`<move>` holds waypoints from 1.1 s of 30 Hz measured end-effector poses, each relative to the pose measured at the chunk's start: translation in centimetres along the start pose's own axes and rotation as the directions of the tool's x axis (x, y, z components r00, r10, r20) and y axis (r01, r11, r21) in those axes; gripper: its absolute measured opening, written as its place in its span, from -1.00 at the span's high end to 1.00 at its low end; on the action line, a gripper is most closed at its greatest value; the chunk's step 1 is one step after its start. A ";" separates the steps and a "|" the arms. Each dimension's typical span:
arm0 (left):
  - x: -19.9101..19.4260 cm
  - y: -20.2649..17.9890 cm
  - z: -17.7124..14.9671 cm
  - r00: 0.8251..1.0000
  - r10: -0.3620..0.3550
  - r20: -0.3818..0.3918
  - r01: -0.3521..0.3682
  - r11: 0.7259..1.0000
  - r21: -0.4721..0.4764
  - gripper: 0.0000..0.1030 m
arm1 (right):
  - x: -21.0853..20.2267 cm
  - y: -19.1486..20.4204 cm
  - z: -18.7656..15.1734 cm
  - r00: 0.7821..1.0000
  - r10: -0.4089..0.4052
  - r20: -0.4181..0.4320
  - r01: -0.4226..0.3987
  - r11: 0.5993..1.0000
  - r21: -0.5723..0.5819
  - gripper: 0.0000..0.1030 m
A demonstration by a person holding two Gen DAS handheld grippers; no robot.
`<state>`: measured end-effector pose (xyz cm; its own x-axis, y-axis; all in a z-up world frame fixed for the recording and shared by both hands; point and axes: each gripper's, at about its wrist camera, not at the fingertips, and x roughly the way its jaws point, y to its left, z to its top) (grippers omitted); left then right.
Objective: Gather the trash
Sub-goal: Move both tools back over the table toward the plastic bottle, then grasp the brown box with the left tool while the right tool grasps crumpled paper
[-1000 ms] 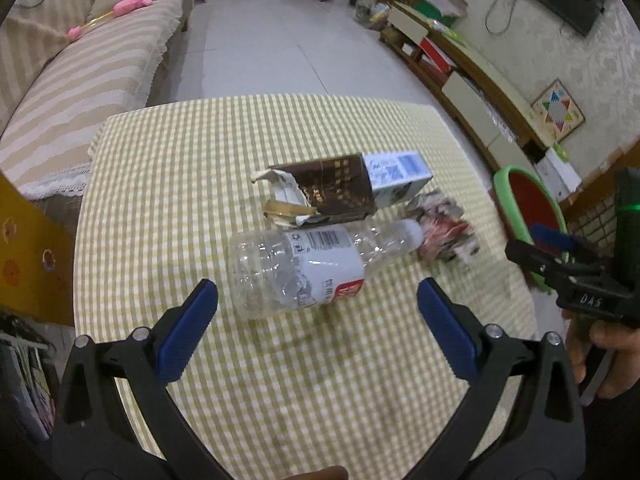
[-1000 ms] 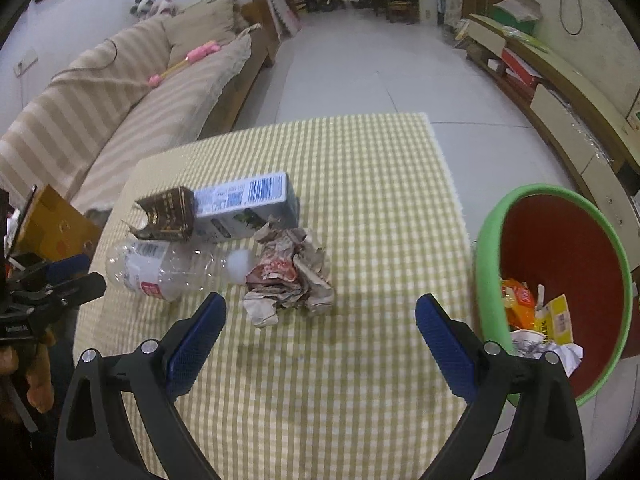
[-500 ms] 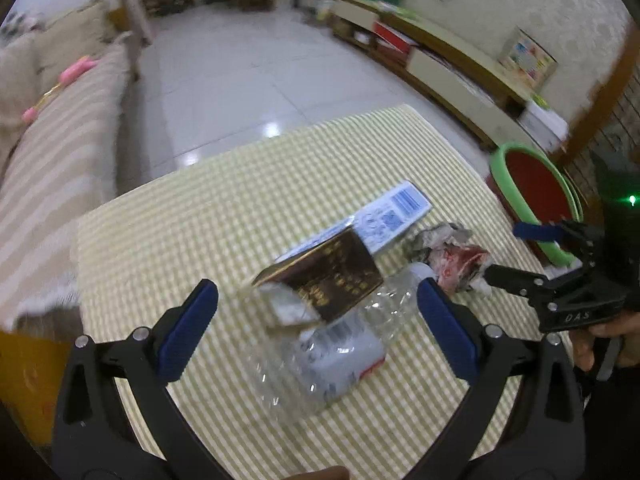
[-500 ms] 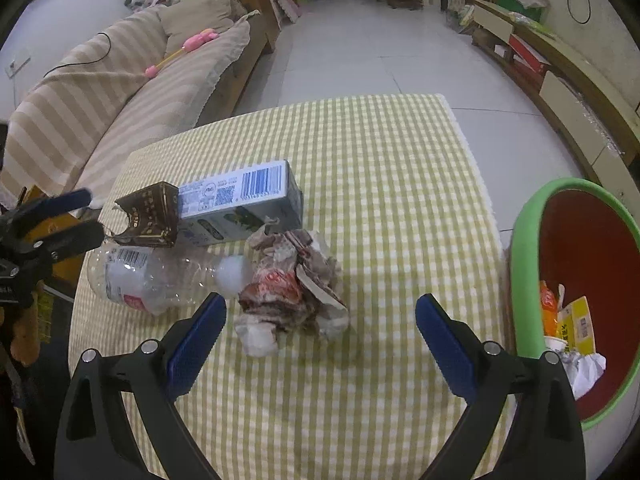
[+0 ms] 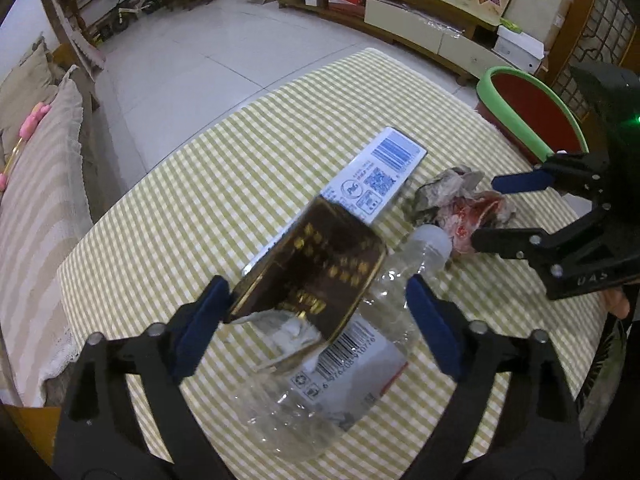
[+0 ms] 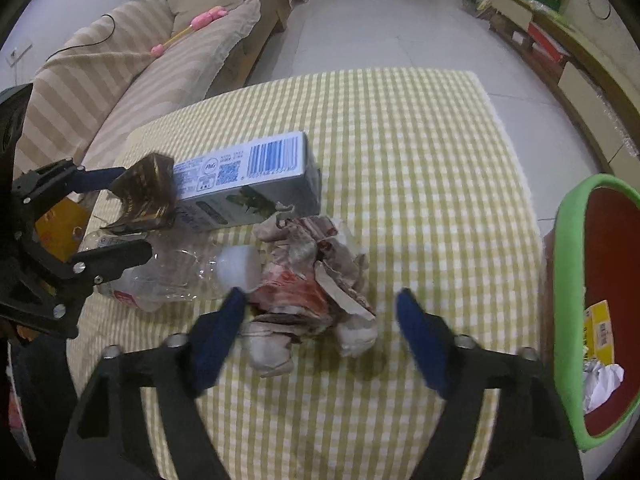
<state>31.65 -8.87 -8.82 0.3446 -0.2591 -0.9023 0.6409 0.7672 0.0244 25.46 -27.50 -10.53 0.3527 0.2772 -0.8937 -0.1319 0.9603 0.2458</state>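
1. We have the left gripper [image 5: 316, 320] coming in around the torn brown end of the milk carton [image 5: 352, 236], jaws closing. The left pad [image 5: 200, 324] looks to be right at the carton's edge, but the right pad [image 5: 432, 332] stands clear of it, so no grip yet.
2. The clear plastic bottle [image 5: 340, 368] lies on its side under and just beside that carton end, white cap at about 2 o'clock from the left gripper in its own view (it may get caught up in the pinch, we judge).
3. Over on the other side, our right gripper [image 6: 320, 332] is closing too, with the crumpled paper wrapper [image 6: 316, 292] between the blue pads. They do not yet press on it, as far as we can tell.
4. The green-rimmed red bin [image 6: 568, 280] sits off the checked tablecloth [image 6: 400, 140] at 3 o'clock in the right wrist view, with a yellow pack [image 6: 600, 328] and white paper [image 6: 600, 380] already inside.
5. Progress, as we judge it: some trash is binned, but three pieces remain on the table, namely carton, bottle and wrapper. Both grabs are under way, with every lift and drop to come.
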 end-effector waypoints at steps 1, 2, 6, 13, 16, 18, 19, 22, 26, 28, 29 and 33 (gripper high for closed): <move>0.0 0.1 -0.3 1.000 0.000 0.002 0.000 1.000 -0.010 -0.53 | 0.0 0.1 0.0 1.000 -0.003 -0.001 0.003 1.000 -0.010 -0.12; 0.0 -0.1 -0.3 1.000 -0.001 0.002 0.001 1.000 -0.015 -0.38 | -0.1 0.2 -0.1 1.000 -0.007 0.004 0.007 1.000 -0.018 -0.08; 0.0 0.1 -0.8 1.000 -0.022 -0.016 0.022 0.998 -0.056 0.22 | -0.8 0.6 0.2 1.000 -0.003 0.009 0.004 1.000 -0.022 0.28; -1.2 0.6 -1.5 0.999 -0.046 0.012 0.048 0.988 -0.146 0.51 | -1.3 0.0 -0.2 1.000 -0.011 0.007 0.011 1.000 -0.014 0.68; -1.9 0.8 -1.8 0.998 -0.049 0.031 0.054 0.982 -0.179 0.52 | -1.8 -0.4 -0.4 1.000 -0.008 0.011 0.008 1.000 -0.010 0.70; -2.4 0.6 -2.0 0.998 -0.046 0.040 0.053 0.982 -0.182 0.53 | -2.5 -0.8 -0.5 1.000 -0.003 0.014 0.003 1.000 -0.006 0.72; -2.6 0.6 -2.0 0.998 -0.044 0.045 0.051 0.982 -0.181 0.55 | -2.6 -0.9 -0.5 1.000 -0.002 0.017 0.002 1.000 -0.003 0.73; -3.8 0.2 -2.1 0.997 -0.033 0.071 0.046 0.981 -0.188 0.56 | -3.9 -1.5 -0.7 0.999 0.007 0.034 -0.007 1.000 0.008 0.93; -5.2 0.0 -2.0 0.994 -0.031 0.105 0.053 0.977 -0.206 0.56 | -5.0 -1.3 -0.4 0.998 0.011 0.056 -0.012 1.000 0.013 0.93; -5.8 -0.1 -1.9 0.993 -0.026 0.117 0.050 0.977 -0.209 0.56 | -5.2 -1.3 -0.4 0.998 0.012 0.059 -0.014 1.000 0.019 0.93; -6.1 -0.2 -1.7 0.992 -0.023 0.122 0.049 0.976 -0.211 0.56 | -5.4 -1.4 -0.4 0.998 0.016 0.063 -0.017 1.000 0.021 0.93; -7.5 -0.7 -1.3 0.989 -0.026 0.147 0.058 0.975 -0.215 0.56 | -6.8 -1.3 -0.4 0.996 0.028 0.090 -0.030 0.999 0.017 0.93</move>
<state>27.70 -6.72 -2.58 0.4246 -0.3627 -0.8296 0.4971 0.8592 -0.1212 22.83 -30.63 -4.96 0.4306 0.3059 -0.8491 -0.1271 0.9520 0.2786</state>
